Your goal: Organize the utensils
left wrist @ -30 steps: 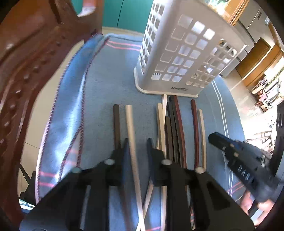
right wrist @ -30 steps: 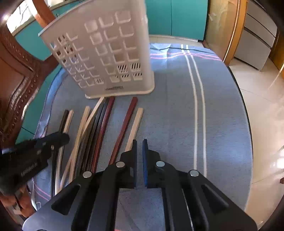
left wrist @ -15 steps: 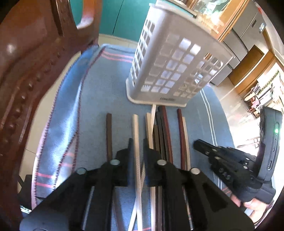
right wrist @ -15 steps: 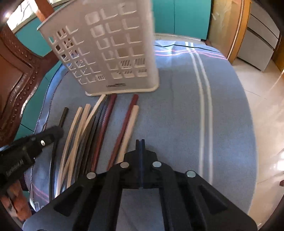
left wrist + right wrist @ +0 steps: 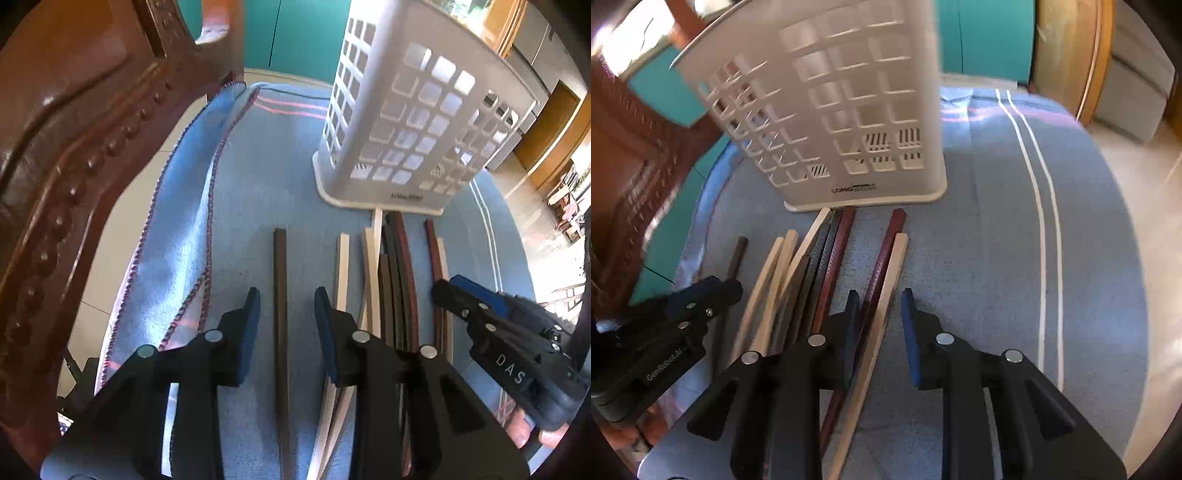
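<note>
"DAS" is seen on the right gripper (image 5: 441, 291). "GenRobot.AI" is seen on the left gripper (image 5: 733, 288). "LONG" is printed on the white basket (image 5: 849, 110).

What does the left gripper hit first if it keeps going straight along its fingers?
The left gripper is open and straddles a lone dark chopstick. Going straight on, it would run along that stick over the blue cloth; the white basket stands right of that line, so it probably misses it, though depth is unclear.

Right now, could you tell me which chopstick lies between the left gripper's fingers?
The dark brown chopstick, lying alone left of the bunch; the left gripper is open around it, not touching.
</note>
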Available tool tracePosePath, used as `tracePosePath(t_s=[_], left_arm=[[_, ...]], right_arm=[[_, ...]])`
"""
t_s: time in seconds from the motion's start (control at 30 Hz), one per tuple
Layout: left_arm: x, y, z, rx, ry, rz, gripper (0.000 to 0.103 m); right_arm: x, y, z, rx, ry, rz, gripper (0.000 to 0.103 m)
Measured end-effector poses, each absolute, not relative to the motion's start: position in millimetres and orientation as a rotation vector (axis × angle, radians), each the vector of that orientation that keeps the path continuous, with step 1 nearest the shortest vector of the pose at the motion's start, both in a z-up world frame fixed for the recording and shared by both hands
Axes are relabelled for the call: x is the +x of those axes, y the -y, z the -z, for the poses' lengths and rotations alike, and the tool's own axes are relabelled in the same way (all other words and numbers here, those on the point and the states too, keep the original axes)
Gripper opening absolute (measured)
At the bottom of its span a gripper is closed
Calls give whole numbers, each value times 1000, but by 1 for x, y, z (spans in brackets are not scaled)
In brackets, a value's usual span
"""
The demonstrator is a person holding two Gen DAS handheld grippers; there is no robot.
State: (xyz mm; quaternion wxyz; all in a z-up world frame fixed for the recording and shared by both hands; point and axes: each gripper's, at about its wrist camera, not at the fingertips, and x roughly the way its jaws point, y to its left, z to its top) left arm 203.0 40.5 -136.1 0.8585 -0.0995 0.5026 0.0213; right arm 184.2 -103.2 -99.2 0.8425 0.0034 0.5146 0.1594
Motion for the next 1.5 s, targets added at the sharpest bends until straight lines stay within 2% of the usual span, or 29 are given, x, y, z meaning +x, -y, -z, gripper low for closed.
tracePosePath(t_s=[0.03, 0.13, 0.23, 0.43, 0.8, 1.0, 1.17, 1.5], left_arm=[[200, -48, 135, -206, -1056, -44, 32], [201, -46, 135, -207, -1053, -38, 34], [199, -47, 138, -218, -1045, -28, 37], [188, -46, 130, -220, -1037, -34, 44], [202, -42, 140, -164, -1029, -105, 44], [203, -27, 142, -61, -1007, -170, 45], [204, -31, 142, -80, -1025, -145, 45], [200, -31, 143, -65, -1042, -125, 56]], right_arm=[[183, 102, 99, 4, -1091, -345, 15], [180, 112, 98, 55, -1112, -349, 13], [175, 133, 90, 83, -1105, -317, 4], [180, 162, 85, 138, -1099, -271, 4], [174, 125, 98, -31, -1087, -262, 14], [173, 110, 102, -119, -1049, -230, 24], [177, 103, 104, -138, -1024, -215, 30], [181, 99, 101, -147, -1017, -188, 31]])
